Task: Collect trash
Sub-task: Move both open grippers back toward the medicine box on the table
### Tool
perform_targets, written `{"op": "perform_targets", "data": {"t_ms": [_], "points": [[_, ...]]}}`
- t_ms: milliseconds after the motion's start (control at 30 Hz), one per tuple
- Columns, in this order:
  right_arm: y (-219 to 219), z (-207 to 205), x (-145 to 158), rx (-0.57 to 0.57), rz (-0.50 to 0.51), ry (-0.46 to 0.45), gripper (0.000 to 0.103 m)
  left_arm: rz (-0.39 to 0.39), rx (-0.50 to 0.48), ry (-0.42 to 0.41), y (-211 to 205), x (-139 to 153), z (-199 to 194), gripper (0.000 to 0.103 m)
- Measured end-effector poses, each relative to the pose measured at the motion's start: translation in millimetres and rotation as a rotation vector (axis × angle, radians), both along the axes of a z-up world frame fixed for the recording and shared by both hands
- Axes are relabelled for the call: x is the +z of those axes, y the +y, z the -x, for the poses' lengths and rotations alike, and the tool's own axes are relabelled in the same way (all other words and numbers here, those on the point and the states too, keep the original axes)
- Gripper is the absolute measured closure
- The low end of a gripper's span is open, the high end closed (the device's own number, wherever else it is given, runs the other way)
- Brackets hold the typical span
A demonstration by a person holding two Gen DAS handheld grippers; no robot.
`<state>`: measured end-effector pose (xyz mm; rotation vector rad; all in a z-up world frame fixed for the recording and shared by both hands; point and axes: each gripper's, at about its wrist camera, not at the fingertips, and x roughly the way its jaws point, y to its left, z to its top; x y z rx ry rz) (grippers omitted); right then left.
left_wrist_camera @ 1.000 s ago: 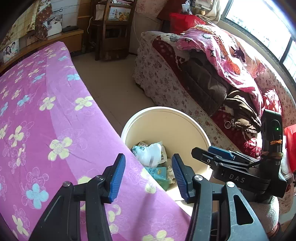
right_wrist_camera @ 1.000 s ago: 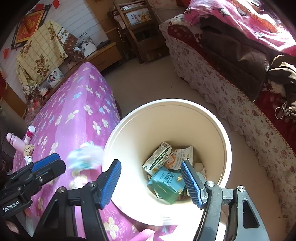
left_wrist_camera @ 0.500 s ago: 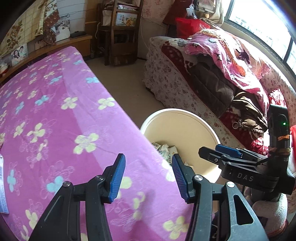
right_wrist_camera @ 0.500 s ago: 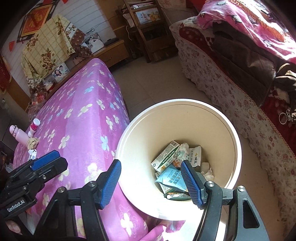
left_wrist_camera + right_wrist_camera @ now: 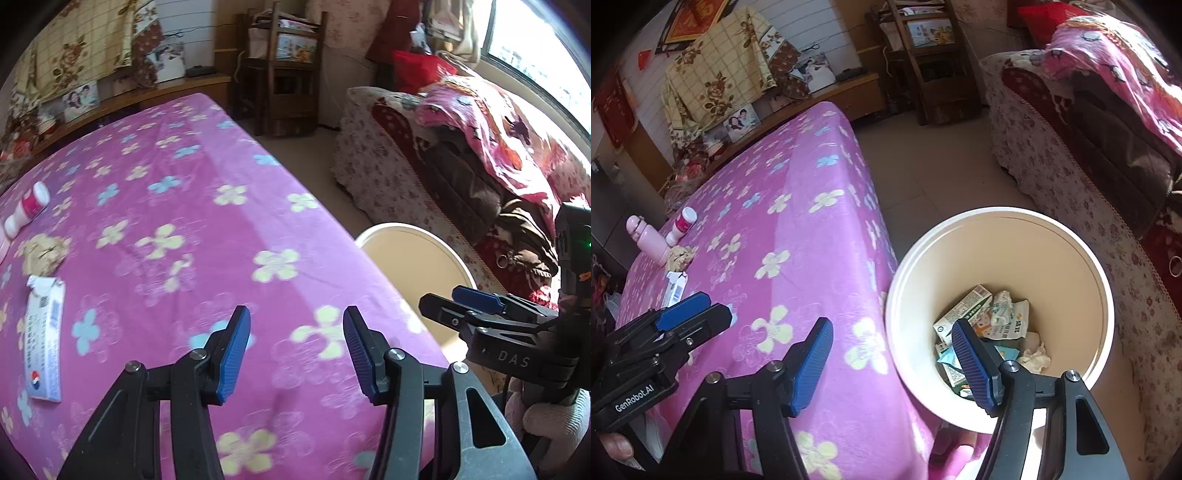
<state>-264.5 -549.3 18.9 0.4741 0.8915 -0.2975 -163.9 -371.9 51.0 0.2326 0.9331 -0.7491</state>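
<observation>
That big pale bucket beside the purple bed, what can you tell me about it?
The bucket is round, cream inside with a white rim, and looks like plastic. It stands upright and open on the tiled floor, close against the bed. Its bottom holds trash: drink cartons, crumpled wrappers and a tissue. It is mostly empty above that. Neither gripper touches it.

Soft floral cloth bedspread (image 5: 207, 229), smooth glossy plastic bin (image 5: 1100, 280), crumpled paper cartons (image 5: 964, 310), ribbed tool pads (image 5: 232, 354)

Pink flowered bedspread (image 5: 229, 229); cream bin (image 5: 1015, 258); blue gripper pads (image 5: 232, 354).
</observation>
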Motion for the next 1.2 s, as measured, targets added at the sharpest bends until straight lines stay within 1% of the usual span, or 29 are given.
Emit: {"op": "perform_targets", "data": {"t_ms": [200, 267, 600, 667, 733, 1000, 1200], "points": [[21, -12, 3, 0.04, 0.004, 0.001, 0.033, -0.007, 0.065, -0.016, 31, 4, -11, 0.049], [28, -17, 4, 0.054, 0.001, -0.002, 0.033, -0.008, 0.085, -0.021, 40, 6, -14, 0.044], [65, -45, 10, 0.135, -0.003, -0.009, 0.033, -0.013, 0.178, -0.026, 92, 9, -32, 0.043], [75, -51, 10, 0.157, -0.001, -0.008, 0.033, -0.005, 0.199, -0.018, 106, 10, -36, 0.039], [83, -56, 10, 0.177, 0.002, -0.004, 0.033, 0.005, 0.226, -0.008, 121, 10, -43, 0.037], [111, -74, 10, 0.239, 0.005, 0.002, 0.033, -0.019, 0.321, -0.005, 165, 4, -62, 0.037], [128, -84, 11, 0.276, 0.009, 0.012, 0.033, -0.038, 0.338, -0.011, 178, 2, -65, 0.037]]}}
